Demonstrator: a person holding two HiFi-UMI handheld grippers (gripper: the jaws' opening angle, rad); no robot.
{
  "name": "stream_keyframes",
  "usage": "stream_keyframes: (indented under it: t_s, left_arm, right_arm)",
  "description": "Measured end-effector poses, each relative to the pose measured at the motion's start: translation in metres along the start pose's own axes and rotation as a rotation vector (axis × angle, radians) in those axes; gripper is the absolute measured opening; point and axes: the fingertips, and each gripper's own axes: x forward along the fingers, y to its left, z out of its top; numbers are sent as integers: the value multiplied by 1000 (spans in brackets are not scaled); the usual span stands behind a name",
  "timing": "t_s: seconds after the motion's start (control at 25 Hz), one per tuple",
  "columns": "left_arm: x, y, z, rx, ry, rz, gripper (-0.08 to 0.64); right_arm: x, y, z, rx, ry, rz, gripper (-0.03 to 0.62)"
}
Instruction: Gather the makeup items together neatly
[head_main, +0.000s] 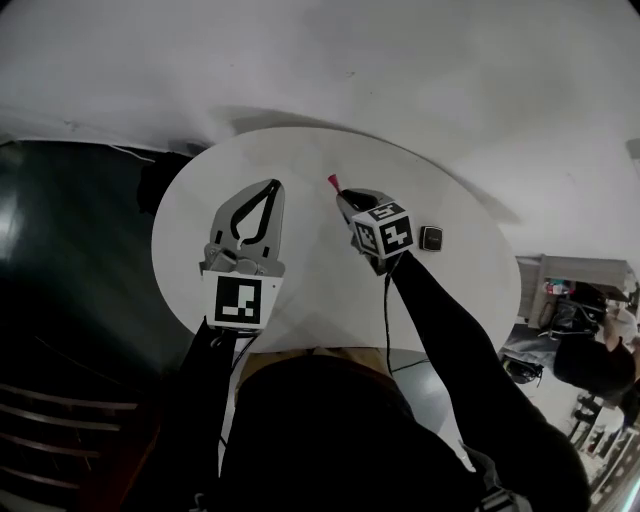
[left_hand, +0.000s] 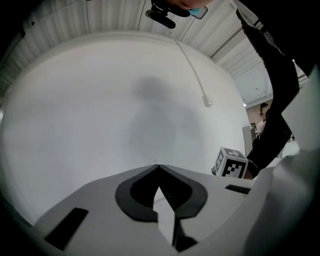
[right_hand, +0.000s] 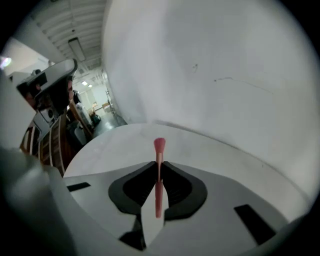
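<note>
– Brush (right_hand: 158, 182) first: where do we have it?
– Pinched in our right tongs (right_hand: 159, 165), which are nearly closed on its thin pink handle. It runs along the jaws with the red tip out front, toward the top of the head view, and looks clear of the surface (head_main: 200, 250).
– And where do we gather?
– We judge by the dark case (head_main: 431, 238), which lies on the surface just right of the right tongs in the head view and slightly lower in the frame. So the brush has to go right and down beside it, its length lined up with the case's edge.
– Left tongs (left_hand: 158, 166)?
– Closed tip to tip on nothing, at centre-left, farther from the case. We leave this to the right hand.
</note>
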Motion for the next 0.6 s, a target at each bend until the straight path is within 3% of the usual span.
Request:
stream_keyframes:
  t_s: [0.28,0.6]
  left_arm:
    - [31,-37,7,10,23,-94,15]
    - [48,-72,4,17,42,-157,15]
  right_arm:
    - [-28,-11,-31,352,-97,-108,66]
    - [-25,-27,-68,533,-57,-189,66]
